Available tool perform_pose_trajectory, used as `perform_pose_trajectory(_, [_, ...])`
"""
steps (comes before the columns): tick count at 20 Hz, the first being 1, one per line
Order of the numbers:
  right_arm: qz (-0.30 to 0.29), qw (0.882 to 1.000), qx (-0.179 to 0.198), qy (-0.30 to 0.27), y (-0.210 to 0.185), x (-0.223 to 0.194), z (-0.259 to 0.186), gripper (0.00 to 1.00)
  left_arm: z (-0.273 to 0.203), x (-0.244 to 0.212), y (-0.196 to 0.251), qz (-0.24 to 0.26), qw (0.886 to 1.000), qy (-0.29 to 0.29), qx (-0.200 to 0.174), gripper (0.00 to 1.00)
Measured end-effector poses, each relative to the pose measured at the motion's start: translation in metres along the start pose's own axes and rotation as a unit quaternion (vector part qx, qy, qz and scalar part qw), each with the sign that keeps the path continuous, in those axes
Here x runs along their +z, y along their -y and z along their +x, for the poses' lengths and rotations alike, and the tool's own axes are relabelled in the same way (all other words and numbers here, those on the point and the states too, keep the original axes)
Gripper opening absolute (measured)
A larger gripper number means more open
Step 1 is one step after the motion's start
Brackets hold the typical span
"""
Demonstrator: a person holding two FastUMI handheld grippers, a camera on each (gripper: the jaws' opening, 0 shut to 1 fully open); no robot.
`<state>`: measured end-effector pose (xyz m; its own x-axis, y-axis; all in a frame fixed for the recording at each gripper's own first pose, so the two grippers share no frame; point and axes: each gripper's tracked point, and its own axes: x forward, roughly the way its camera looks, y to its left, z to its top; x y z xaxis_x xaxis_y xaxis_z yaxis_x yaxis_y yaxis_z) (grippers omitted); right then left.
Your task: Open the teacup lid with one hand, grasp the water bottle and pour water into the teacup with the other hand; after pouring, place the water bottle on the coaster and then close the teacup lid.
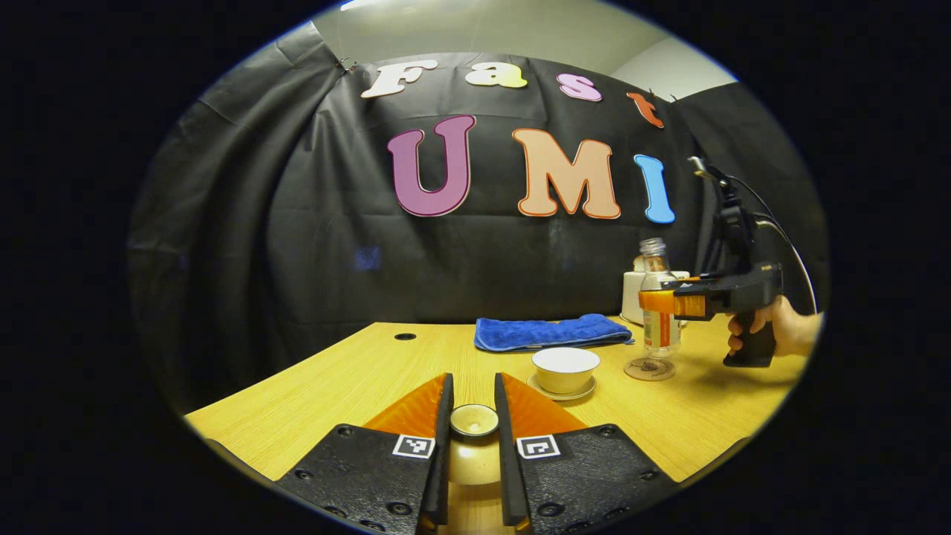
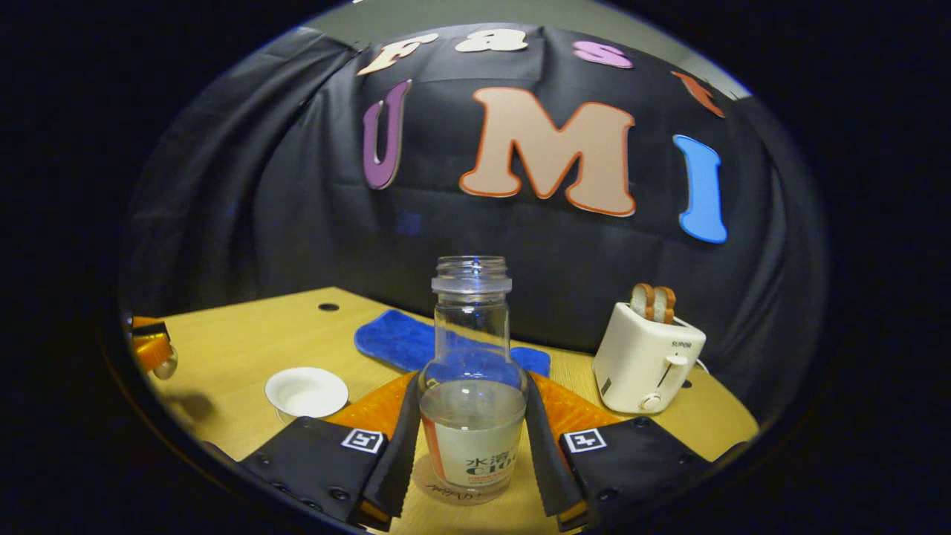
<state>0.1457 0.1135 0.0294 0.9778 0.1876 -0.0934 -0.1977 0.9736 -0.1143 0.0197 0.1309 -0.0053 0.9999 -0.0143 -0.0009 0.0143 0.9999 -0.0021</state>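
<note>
Right tongs [image 2: 469,446] clamp the water bottle [image 2: 471,386] upright over the coaster [image 1: 649,368], at 3 o'clock of the open teacup [image 1: 565,369], left tongs [image 1: 474,438] grip the lid [image 1: 474,420]; lower bottle squarely onto coaster, release, then lid centred on cup.

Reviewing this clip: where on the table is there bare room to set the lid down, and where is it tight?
Bare wood lies left of the teacup, out to the cable hole, and in front of the blue towel. Crowded on the right: water bottle over its coaster, right gripper, toaster.
</note>
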Motion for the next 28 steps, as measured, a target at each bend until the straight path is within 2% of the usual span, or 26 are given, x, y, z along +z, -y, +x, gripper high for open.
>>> perform_pose_trajectory(3, [0.042, 0.999, -0.007, 0.034, -0.005, -0.001, -0.011, 0.72, 0.000, 0.000, 0.000, 0.000, 1.000, 0.000, 0.001, 0.25])
perform_pose_trajectory(6, [0.063, 0.997, -0.003, 0.038, -0.004, -0.006, -0.005, 0.73, 0.000, 0.000, -0.002, 0.000, 1.000, 0.000, 0.002, 0.25])
perform_pose_trajectory(11, [0.075, 0.997, 0.003, 0.020, -0.009, -0.023, 0.000, 0.72, -0.001, 0.000, -0.001, 0.000, 1.000, 0.000, 0.002, 0.25])
perform_pose_trajectory(18, [0.066, 0.997, -0.003, 0.041, -0.009, -0.026, -0.003, 0.73, -0.001, 0.000, -0.002, 0.000, 1.000, 0.000, 0.002, 0.25])
perform_pose_trajectory(20, [0.067, 0.997, -0.005, 0.031, -0.009, -0.030, -0.002, 0.77, 0.000, 0.000, -0.002, 0.000, 1.000, 0.000, 0.004, 0.25])
perform_pose_trajectory(22, [0.064, 0.997, -0.026, 0.029, -0.001, -0.031, -0.003, 0.80, 0.000, 0.000, -0.003, 0.000, 1.000, 0.000, 0.004, 0.25])
perform_pose_trajectory(24, [0.064, 0.997, -0.040, 0.032, 0.002, -0.030, -0.006, 1.00, 0.000, 0.000, -0.002, 0.000, 1.000, 0.000, 0.005, 0.25])
perform_pose_trajectory(28, [0.064, 0.997, -0.018, 0.031, -0.006, -0.031, -0.012, 1.00, 0.000, 0.000, -0.003, 0.000, 1.000, 0.001, 0.006, 0.25])
